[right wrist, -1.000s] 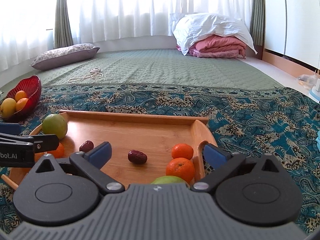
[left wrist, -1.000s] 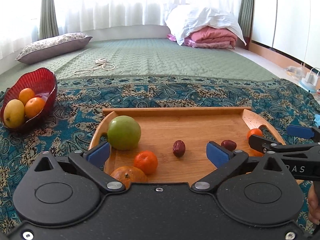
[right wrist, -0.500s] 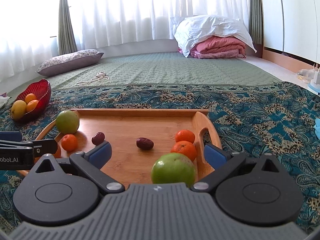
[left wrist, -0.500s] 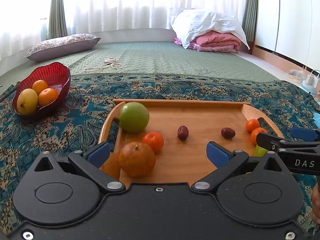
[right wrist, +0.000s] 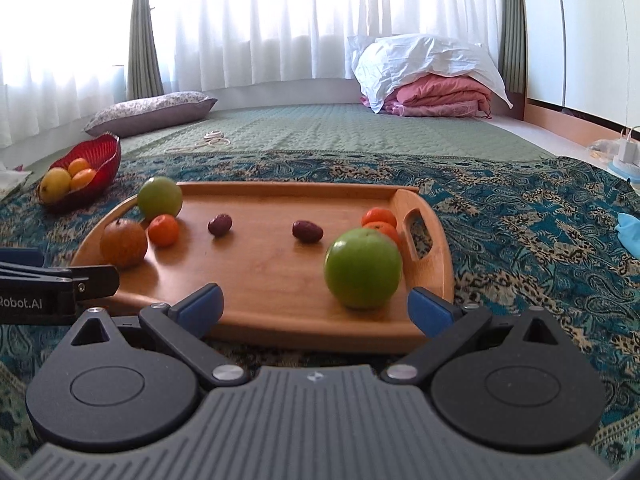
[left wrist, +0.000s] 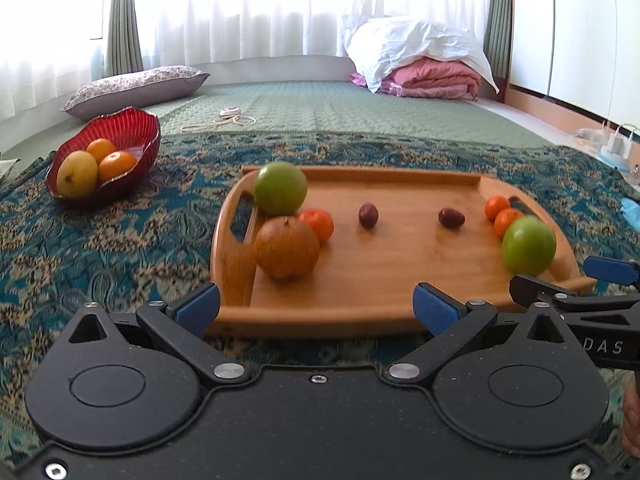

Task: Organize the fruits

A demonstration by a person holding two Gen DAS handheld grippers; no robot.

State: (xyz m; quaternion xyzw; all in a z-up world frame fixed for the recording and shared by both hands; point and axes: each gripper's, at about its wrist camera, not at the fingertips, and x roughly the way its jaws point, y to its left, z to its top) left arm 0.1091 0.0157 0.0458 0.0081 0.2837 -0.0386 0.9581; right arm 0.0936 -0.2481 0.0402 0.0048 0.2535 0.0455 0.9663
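Fruits lie scattered on a wooden tray [left wrist: 360,280] set on a patterned teal cloth [left wrist: 120,240]. A red bowl [left wrist: 136,136] holding a yellow fruit and two oranges stands off to the left, well apart from the tray. A large orange [left wrist: 286,248] and a green apple [left wrist: 280,188] crowd the tray's left handle; a second green apple [right wrist: 362,266] sits by the right handle with two small oranges just behind it. The left gripper [left wrist: 316,306] and right gripper [right wrist: 314,306] both hover spread wide and empty at the tray's near edge.
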